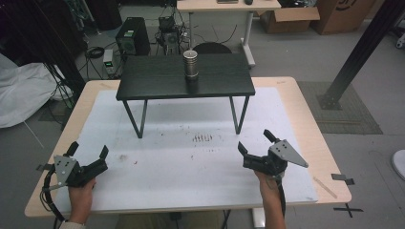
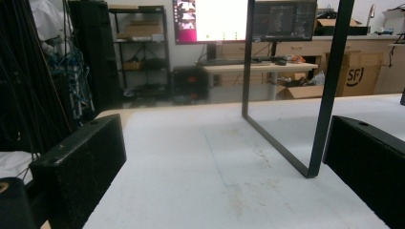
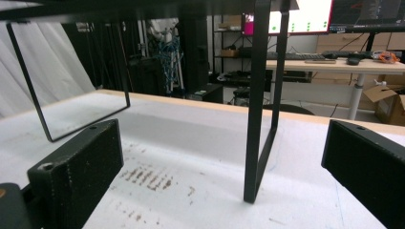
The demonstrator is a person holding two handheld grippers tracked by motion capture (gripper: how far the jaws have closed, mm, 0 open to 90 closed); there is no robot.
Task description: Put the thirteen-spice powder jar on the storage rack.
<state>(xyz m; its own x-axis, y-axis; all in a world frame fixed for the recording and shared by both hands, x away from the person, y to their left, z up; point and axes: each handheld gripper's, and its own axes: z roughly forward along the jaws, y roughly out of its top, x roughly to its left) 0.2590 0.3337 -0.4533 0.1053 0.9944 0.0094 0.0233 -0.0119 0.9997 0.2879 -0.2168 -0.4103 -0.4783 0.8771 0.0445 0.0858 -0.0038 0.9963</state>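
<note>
Cup [image 1: 190, 64] stands upright at upper centre of the high view, on the black stand [image 1: 153, 81], well apart from both grippers; it looks like ribbed metal, so expect it stiff, fairly light and a bit slippery; take it around the middle of its wall, jaws square to it. Your left gripper [image 1: 88, 156] at lower left and right gripper [image 1: 255, 140] at lower right both sit spread wide, holding nothing.

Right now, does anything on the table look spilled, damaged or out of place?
Nothing is knocked over: the ribbed metal cup stands upright on the small black raised shelf. The only odd thing is a patch of brownish stains on the white table mat, between the two open grippers.
</note>
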